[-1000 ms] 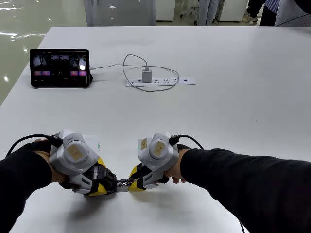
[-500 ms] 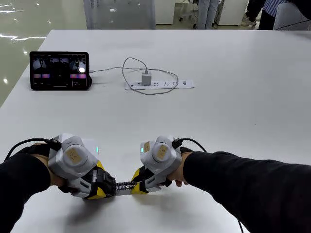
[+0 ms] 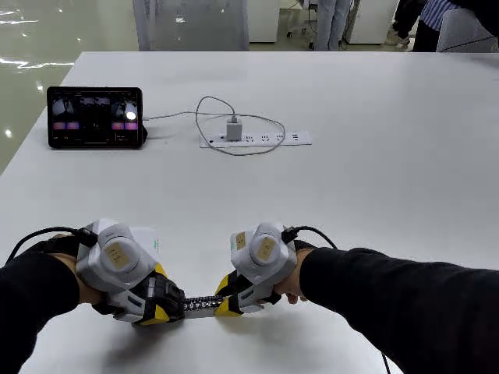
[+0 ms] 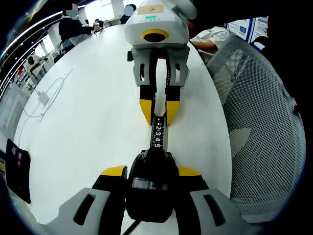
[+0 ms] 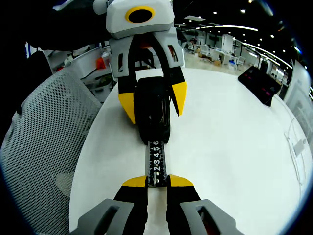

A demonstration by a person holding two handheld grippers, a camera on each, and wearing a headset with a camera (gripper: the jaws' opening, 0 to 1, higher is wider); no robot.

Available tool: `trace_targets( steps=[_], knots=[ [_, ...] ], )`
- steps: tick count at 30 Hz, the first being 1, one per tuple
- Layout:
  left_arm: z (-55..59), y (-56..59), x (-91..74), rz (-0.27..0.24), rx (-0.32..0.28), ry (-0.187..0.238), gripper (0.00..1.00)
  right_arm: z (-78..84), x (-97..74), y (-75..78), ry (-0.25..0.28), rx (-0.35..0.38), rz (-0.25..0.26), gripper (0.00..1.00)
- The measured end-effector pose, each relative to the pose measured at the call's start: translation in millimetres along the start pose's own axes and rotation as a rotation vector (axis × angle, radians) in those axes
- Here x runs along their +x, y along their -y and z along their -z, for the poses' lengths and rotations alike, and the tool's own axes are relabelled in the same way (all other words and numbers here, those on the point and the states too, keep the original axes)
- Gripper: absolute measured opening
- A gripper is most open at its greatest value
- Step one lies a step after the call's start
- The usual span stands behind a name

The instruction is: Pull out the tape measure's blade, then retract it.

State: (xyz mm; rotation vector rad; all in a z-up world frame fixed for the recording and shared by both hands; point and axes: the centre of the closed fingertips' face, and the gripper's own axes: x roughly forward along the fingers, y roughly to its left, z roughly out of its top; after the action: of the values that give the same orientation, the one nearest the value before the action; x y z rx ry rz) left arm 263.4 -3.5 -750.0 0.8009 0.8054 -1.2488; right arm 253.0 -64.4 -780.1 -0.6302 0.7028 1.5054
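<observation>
The left gripper (image 3: 162,308) has its jaws clamped on the tape measure (image 4: 149,193), low over the surface (image 3: 351,156) near the person. The right gripper (image 5: 157,181) has its jaws pinched on the blade (image 5: 156,159). Only a short stretch is out, so the pull looks barely begun, and retraction is left to do.

Tape measure case (image 3: 178,300) largely covered by the left gripper (image 4: 150,171) in the head view, blade (image 5: 156,161) tip hidden inside the right gripper (image 5: 156,182), tablet (image 3: 96,117) screen too small to be read, far people (image 3: 334,15) cut off by the top edge
</observation>
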Motion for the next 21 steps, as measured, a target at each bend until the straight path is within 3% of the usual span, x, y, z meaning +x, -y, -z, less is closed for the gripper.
trace_targets(
  steps=[21],
  knots=[
    [0.4,-0.4,0.6,-0.004,0.003,0.002,0.33,6.6,-6.3,-1.1,0.008,0.002,0.004,0.10]
  ],
)
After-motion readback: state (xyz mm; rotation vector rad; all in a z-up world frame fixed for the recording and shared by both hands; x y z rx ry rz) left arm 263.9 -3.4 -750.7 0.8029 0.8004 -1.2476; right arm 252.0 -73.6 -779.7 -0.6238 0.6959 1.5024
